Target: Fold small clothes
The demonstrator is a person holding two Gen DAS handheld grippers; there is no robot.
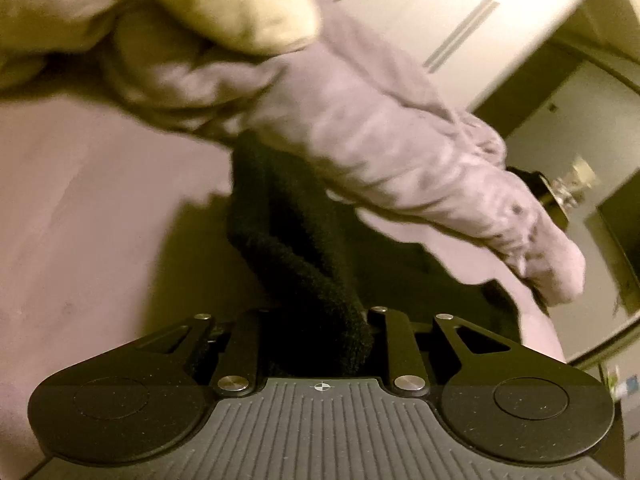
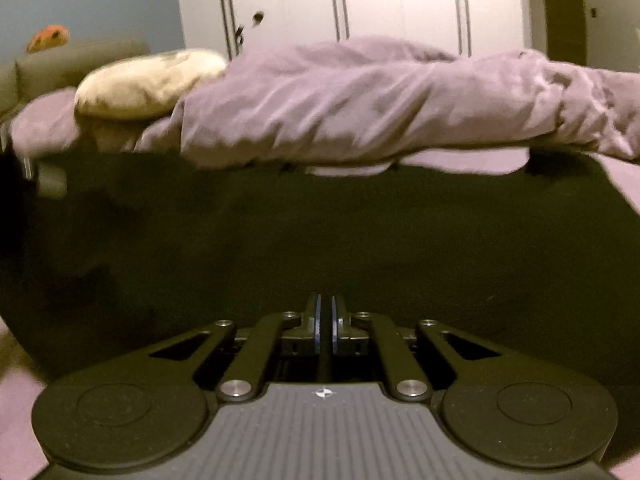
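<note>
A black fleecy garment (image 2: 320, 232) lies spread wide over the lilac bed sheet (image 1: 80, 200). In the left wrist view one part of the black garment (image 1: 288, 240) is bunched into a thick roll lifted off the sheet. It runs down between the jaws of my left gripper (image 1: 320, 320), which is shut on it; the cloth hides the fingertips. My right gripper (image 2: 325, 304) is at the garment's near edge with its pads pressed together, and black cloth lies right at and around the tips.
A crumpled lilac duvet (image 2: 360, 100) lies along the far side of the bed, with a cream pillow (image 2: 144, 84) at its left end. White wardrobe doors (image 2: 400, 0) stand behind. An orange object (image 2: 48, 38) sits on grey furniture at far left.
</note>
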